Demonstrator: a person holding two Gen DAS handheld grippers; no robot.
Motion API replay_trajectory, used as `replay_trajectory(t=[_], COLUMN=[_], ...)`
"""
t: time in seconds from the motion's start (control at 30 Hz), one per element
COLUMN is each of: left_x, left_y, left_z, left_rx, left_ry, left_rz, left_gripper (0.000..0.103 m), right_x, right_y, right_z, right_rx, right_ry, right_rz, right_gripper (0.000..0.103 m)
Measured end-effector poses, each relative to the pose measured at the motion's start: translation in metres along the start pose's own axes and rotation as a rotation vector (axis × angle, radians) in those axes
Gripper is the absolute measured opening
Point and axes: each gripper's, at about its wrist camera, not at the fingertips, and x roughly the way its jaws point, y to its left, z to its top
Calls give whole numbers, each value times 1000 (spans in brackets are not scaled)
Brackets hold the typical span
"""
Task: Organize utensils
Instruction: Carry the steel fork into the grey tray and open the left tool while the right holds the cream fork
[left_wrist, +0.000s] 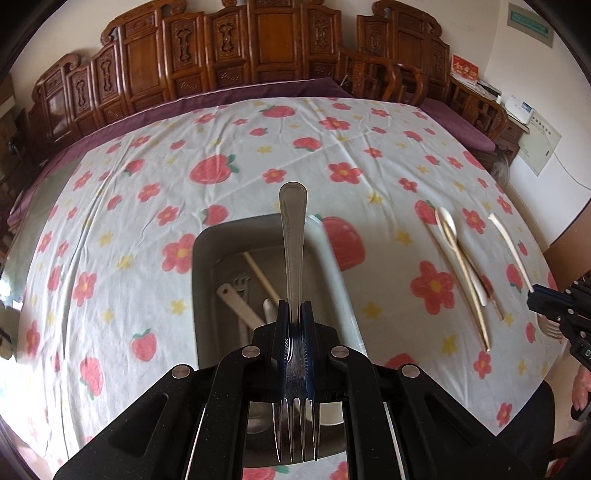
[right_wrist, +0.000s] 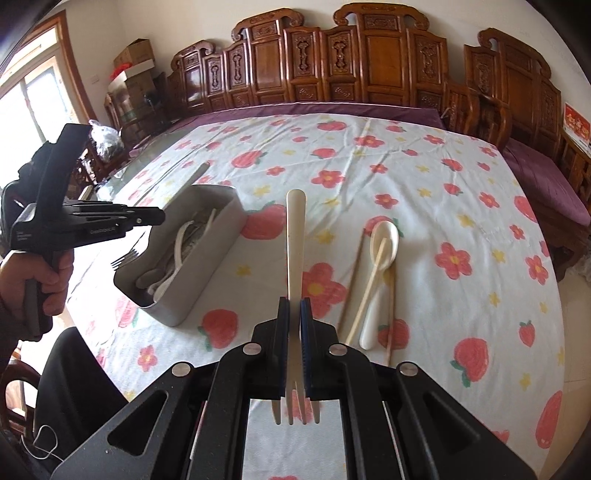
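Metal fork (left_wrist: 293, 251) clamped between the pads of the left gripper (left_wrist: 294, 317), handle pointing forward and away, tines back toward the camera. It hangs over the grey bin (left_wrist: 207, 258), not touching it. Inside the bin: white plastic utensils (left_wrist: 236, 299), piled loosely; exact types hard to tell.

Cream plastic fork (right_wrist: 295, 251) pinched the same way in the right gripper (right_wrist: 294, 314), handle forward, tines rearward, held above the tablecloth (right_wrist: 424, 206) just right of the bin.

On the cloth to the right of that fork: a cream spoon (right_wrist: 380, 266), bowl at the far end, with one chopstick (right_wrist: 369, 291) lying across it. A second, darker chopstick (right_wrist: 352, 277) lies just beside the spoon on its left.

Cloth is white with red strawberries and flowers, wrinkled. A carved wooden bench (right_wrist: 369, 62) stands behind the table.
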Motion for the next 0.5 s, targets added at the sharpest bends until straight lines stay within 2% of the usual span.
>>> replay_trajectory(t=[0.23, 0.5], left_x=[22, 27], left_y=[21, 27], left_z=[-15, -22], left_rx=[-45, -60], left_ry=[41, 45], left_rz=[14, -5], left_gripper=[6, 6], right_x=[13, 23], right_y=[36, 69], right_z=[14, 24], right_rx=[-37, -76], right_ry=[8, 19], right_rz=[36, 57], right_gripper=[7, 7])
